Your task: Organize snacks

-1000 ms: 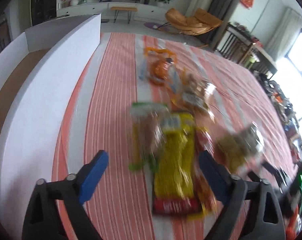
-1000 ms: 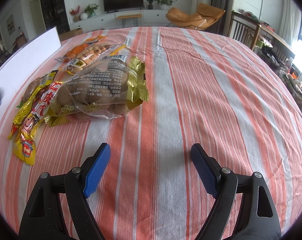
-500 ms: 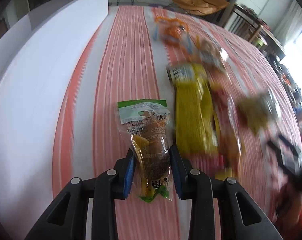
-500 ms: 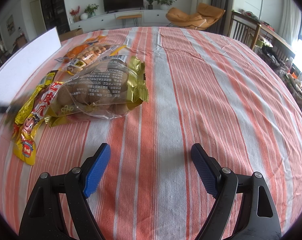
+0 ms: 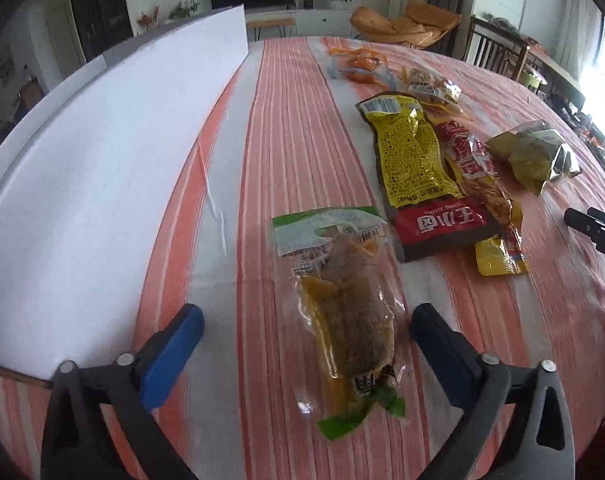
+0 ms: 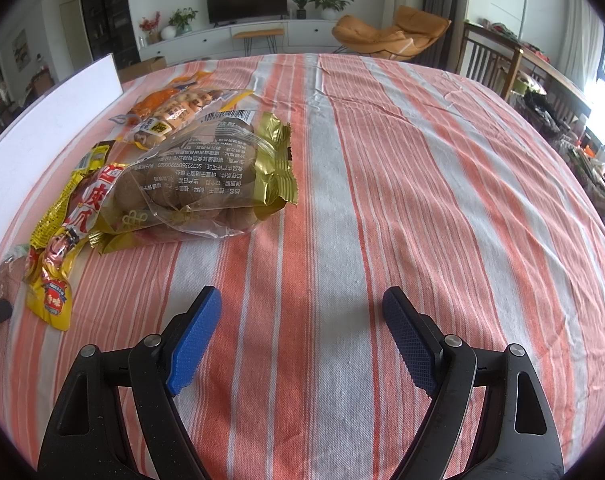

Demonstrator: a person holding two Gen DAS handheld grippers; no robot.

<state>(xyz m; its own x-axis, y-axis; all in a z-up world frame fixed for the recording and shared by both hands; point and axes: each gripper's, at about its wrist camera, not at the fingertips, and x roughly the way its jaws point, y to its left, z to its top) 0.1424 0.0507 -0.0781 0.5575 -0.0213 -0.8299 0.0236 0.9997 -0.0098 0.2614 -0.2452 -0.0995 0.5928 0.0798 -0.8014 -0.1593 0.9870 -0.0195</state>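
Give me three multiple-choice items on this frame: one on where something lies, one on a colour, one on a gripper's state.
1. Where does the green-topped snack pack lie?
A. Inside the white box
B. On the striped tablecloth, between the left gripper's open fingers
C. On top of the gold bag

2. What colour are the stripes of the tablecloth?
A. Blue and white
B. Green and yellow
C. Orange and pale grey-white

3. How does the right gripper stand?
A. Open, with nothing between its fingers
B. Shut on the gold bag
C. Shut on the yellow packet

Key: 1 B, the pack rests flat on the cloth and the left gripper pads stand clear of it. 2 C, the cloth shows those bands. 3 A, only bare cloth lies between its pads.
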